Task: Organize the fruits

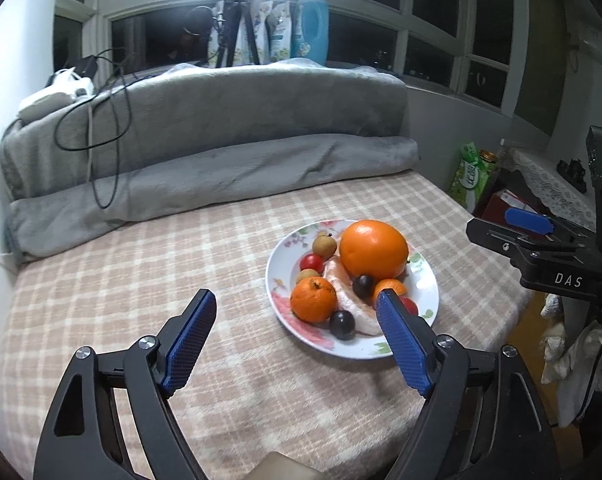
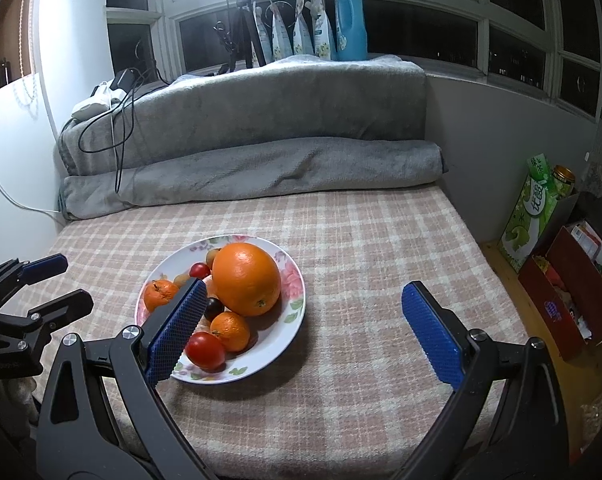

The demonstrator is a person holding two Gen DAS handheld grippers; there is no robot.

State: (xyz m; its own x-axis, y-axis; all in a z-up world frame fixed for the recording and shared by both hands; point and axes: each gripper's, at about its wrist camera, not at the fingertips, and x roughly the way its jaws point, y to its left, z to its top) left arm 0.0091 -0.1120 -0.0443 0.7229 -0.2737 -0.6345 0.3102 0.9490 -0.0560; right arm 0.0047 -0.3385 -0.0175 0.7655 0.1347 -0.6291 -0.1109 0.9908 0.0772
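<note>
**Fruits gathered on the flowered plate, both grippers empty**

Fruits are seen heaped on a floral plate [image 1: 427, 292] set on the checked cloth [image 1: 141, 280]. Part of the pile is hidden in each view: in the left wrist view a blue pad covers the near edge of a small mandarin [image 1: 393, 286], and in the right wrist view a pad cuts across the plate's left half. A large orange [image 2: 247, 278] is surrounded by a mandarin [image 1: 313, 299], two dark grapes [image 1: 342, 324], cherry tomatoes [image 2: 205, 350], pale peeled citrus segments [image 1: 341, 284] and small brown fruits that are hard to identify. The left gripper [image 1: 295, 306] is held wide open with nothing between its pads. The right gripper [image 2: 301, 300] is likewise spread wide and empty.
</note>
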